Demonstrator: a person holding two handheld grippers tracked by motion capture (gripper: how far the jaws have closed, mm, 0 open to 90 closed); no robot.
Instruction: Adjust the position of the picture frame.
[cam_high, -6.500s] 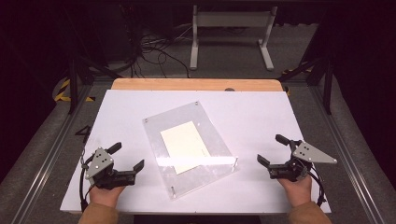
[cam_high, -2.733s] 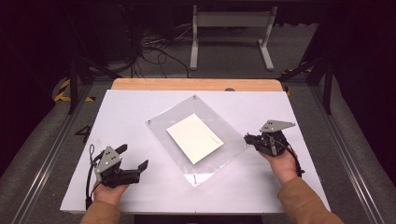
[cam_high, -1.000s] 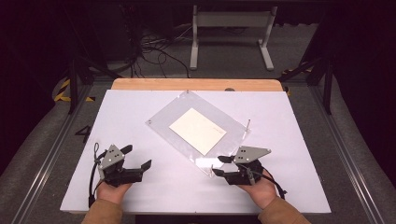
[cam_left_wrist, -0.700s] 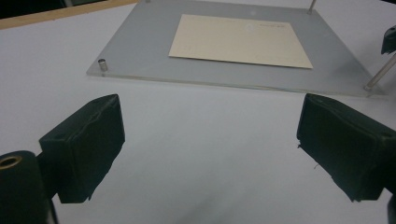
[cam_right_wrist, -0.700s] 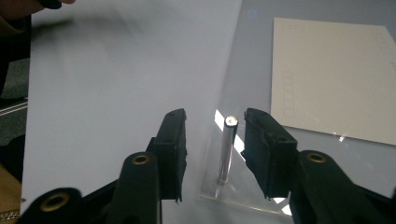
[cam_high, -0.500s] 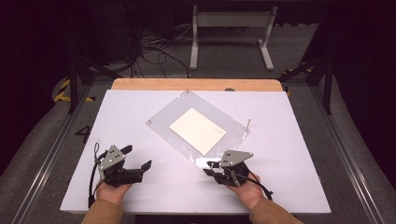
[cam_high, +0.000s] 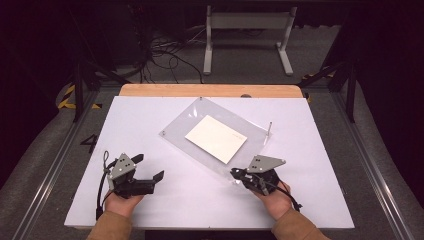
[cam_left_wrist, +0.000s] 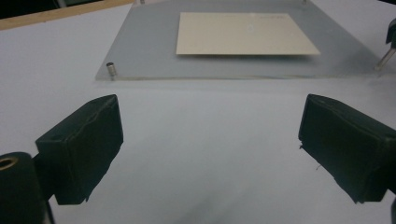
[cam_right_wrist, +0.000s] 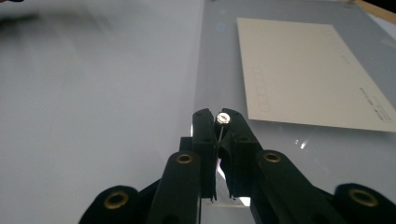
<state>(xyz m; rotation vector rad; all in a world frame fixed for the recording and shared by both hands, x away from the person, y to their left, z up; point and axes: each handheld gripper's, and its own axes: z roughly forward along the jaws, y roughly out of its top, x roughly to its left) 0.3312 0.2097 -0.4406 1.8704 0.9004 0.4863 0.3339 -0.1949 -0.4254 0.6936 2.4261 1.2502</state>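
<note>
Clearly, the work in hand is a clear frame (cam_high: 220, 142) lying flat and turned at an angle near the middle of a white table (cam_high: 150, 115), with a cream card (cam_high: 216, 138) sandwiched inside it. Small metal posts stand at the frame's corners.

At the frame's near corner, the right gripper (cam_high: 237, 174) has just been closing and its jaws are now nearly together, pinching the post (cam_right_wrist: 221, 119) there. In the right gripper view the post's round silver head sits between the two black tips, with the card just beyond it.

To do this step well, my judgement is that the pinch should stay square on the post and the hand should turn or lift it straight along the post's own line. A sideways pull could slide the whole frame or let the post slip out. The head is small and smooth, so the grip probably needs to be firm before any pull.

Meanwhile, the left gripper (cam_high: 150, 167) rests on the table near the front left, well apart from the frame. Its jaws stand wide and hold nothing. It could steady the frame's near edge if the frame starts to shift.
</note>
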